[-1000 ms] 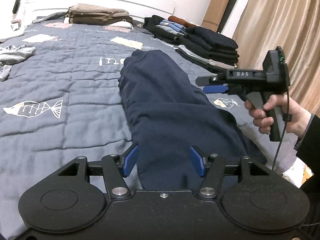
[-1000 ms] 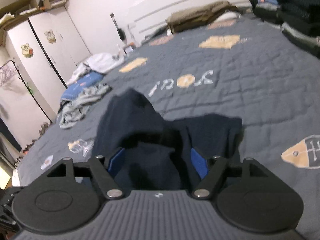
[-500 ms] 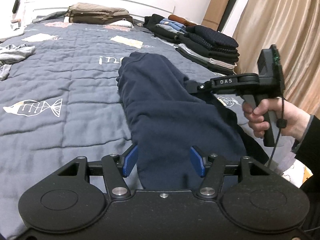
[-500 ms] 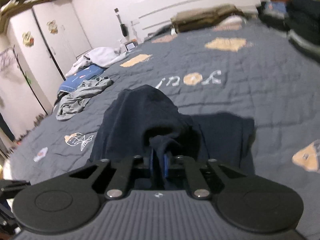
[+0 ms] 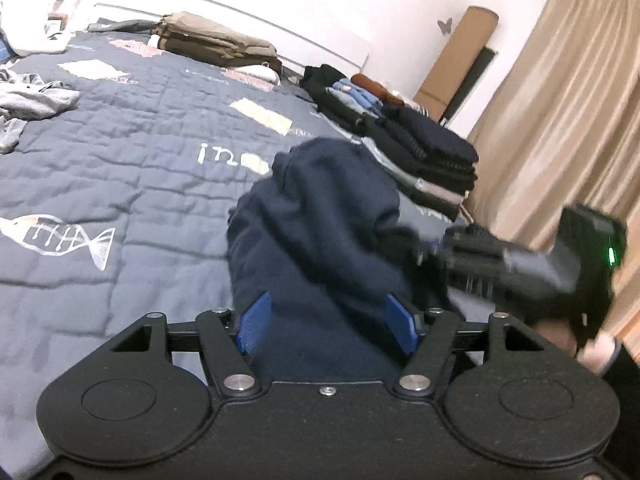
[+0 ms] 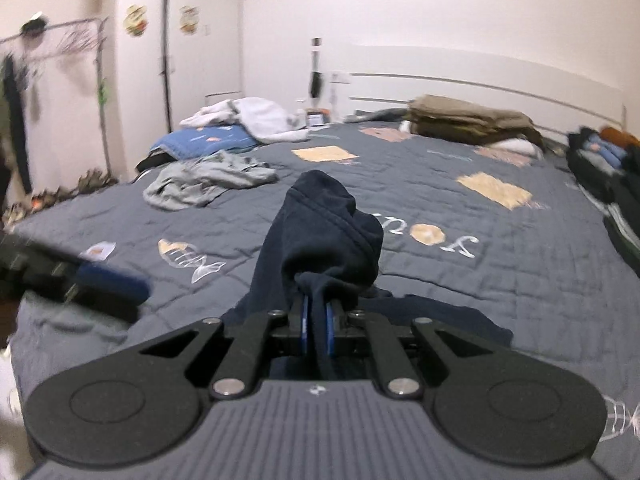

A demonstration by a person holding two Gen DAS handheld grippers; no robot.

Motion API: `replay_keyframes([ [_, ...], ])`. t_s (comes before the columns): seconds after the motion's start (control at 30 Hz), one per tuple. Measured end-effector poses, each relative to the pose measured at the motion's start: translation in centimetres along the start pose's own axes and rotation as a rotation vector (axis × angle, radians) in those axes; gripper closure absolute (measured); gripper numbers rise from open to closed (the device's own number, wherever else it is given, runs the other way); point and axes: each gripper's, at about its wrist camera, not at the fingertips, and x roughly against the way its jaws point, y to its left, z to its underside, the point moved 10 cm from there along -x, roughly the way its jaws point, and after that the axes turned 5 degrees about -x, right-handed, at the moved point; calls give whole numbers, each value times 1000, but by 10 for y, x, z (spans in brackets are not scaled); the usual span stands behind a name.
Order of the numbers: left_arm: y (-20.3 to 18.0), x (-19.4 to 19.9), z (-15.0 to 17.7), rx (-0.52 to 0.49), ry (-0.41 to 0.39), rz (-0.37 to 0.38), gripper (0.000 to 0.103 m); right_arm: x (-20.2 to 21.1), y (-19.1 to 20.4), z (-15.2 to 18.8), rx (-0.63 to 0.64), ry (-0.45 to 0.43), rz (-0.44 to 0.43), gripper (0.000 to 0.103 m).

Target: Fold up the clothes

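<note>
A navy blue garment [image 5: 320, 216] lies bunched on the grey quilted bed [image 5: 120, 152]. My left gripper [image 5: 326, 322] is open, its blue pads on either side of the garment's near end. My right gripper [image 6: 316, 330] is shut on a fold of the garment [image 6: 320, 232] and holds it lifted off the bed. In the left wrist view the right gripper [image 5: 436, 252] is blurred, at the garment's right edge. In the right wrist view the left gripper's blue fingertip [image 6: 108, 282] shows blurred at the left.
Stacks of folded dark clothes [image 5: 424, 152] line the bed's right side by a beige curtain [image 5: 560, 100]. Folded tan clothes [image 5: 216, 44] sit at the headboard. A crumpled grey garment [image 6: 204, 178] and white and blue laundry [image 6: 240, 124] lie at the far left.
My right gripper went from open to shut on the garment's edge, then lifted and pulled it up and left. The garment bunched higher. My left gripper stayed open around the near end.
</note>
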Motion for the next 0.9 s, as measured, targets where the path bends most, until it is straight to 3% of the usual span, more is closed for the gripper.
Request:
replay_keyframes([
  [0.3, 4, -39, -13, 143, -16, 49, 39, -5, 44, 12, 158, 32, -60, 95],
  [0.6, 13, -52, 4, 163, -3, 29, 40, -9, 61, 25, 197, 84, -104, 94],
  [0.67, 15, -51, 4, 161, -11, 26, 55, -9, 60, 25, 196, 88, -108, 93],
  [0.7, 16, -50, 3, 154, -15, 23, 68, -7, 60, 24, 196, 84, -111, 91],
  [0.73, 17, -50, 3, 147, -18, 20, 75, -7, 59, 25, 193, 93, -116, 91],
  [0.9, 19, -50, 3, 152, -23, 24, 83, 4, 42, 18, 94, 126, -167, 91],
])
